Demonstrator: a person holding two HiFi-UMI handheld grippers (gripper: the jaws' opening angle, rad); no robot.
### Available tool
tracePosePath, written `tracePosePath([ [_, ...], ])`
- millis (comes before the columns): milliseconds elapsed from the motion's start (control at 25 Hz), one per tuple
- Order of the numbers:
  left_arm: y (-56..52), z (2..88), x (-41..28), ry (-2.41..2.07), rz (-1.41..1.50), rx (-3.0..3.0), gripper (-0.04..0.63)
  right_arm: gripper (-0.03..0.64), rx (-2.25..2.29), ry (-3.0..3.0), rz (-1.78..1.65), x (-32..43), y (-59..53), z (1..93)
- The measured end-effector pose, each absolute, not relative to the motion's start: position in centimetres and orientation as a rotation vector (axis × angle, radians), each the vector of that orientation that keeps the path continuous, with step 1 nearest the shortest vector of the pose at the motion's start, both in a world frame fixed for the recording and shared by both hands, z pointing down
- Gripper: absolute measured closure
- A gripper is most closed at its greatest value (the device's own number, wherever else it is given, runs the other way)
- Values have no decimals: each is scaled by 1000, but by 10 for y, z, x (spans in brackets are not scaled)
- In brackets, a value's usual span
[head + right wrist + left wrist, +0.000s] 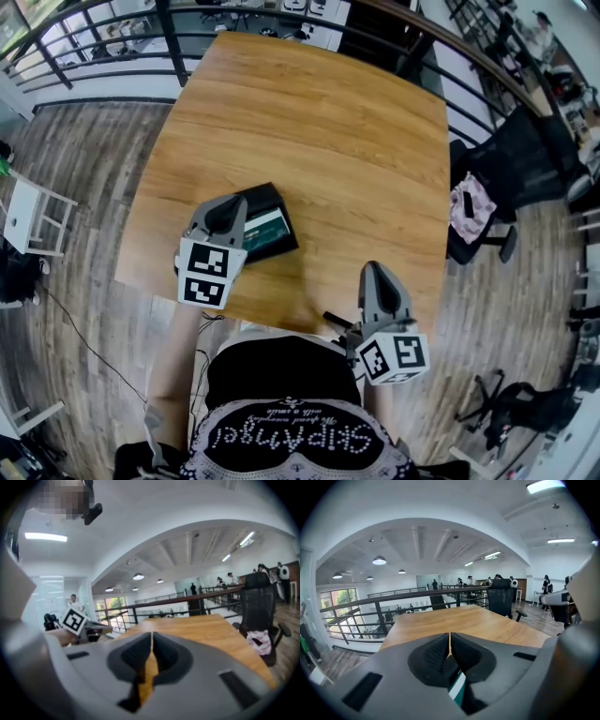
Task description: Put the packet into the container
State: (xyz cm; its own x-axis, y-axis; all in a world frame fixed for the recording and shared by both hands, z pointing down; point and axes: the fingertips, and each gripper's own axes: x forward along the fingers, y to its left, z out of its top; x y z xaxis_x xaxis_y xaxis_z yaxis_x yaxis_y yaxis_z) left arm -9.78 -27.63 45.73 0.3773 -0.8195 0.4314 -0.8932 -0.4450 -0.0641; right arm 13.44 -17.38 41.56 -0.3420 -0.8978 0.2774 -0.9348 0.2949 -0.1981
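A black container (273,196) sits on the wooden table (319,122) near its front edge. A dark green and white packet (266,232) lies inside it. My left gripper (225,209) hovers over the container's left side, jaws shut with nothing between them. In the left gripper view the left gripper (450,640) points over the table, and a strip of the packet (458,692) shows below the jaws. My right gripper (375,273) hangs near the table's front right edge, shut and empty. The right gripper view shows the right gripper (152,640) with only table wood behind its closed jaws.
A black railing (112,56) runs behind and to the left of the table. A black office chair (511,178) with a pink cloth (472,206) on it stands at the right. A white stool (28,217) stands on the floor at the left.
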Motion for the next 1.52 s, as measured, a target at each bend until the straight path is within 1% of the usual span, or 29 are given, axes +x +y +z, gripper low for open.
tracePosePath([
  [120, -269, 428, -107, -1611, 500, 2469, 566, 583, 1728, -2446, 479, 129, -171, 411],
  [280, -253, 397, -123, -1694, 364, 2472, 568, 583, 1722, -2464, 454, 120, -165, 406],
  [760, -175, 333, -178, -1901, 33, 2448, 568, 583, 1719, -2536, 394, 86, -144, 395],
  [1120, -114, 339, -216, -1988, -77, 2376, 568, 583, 1710, -2592, 345, 68, -130, 382],
  [1520, -79, 371, -237, -2004, -36, 2288, 568, 583, 1671, -2599, 357, 57, -118, 388],
])
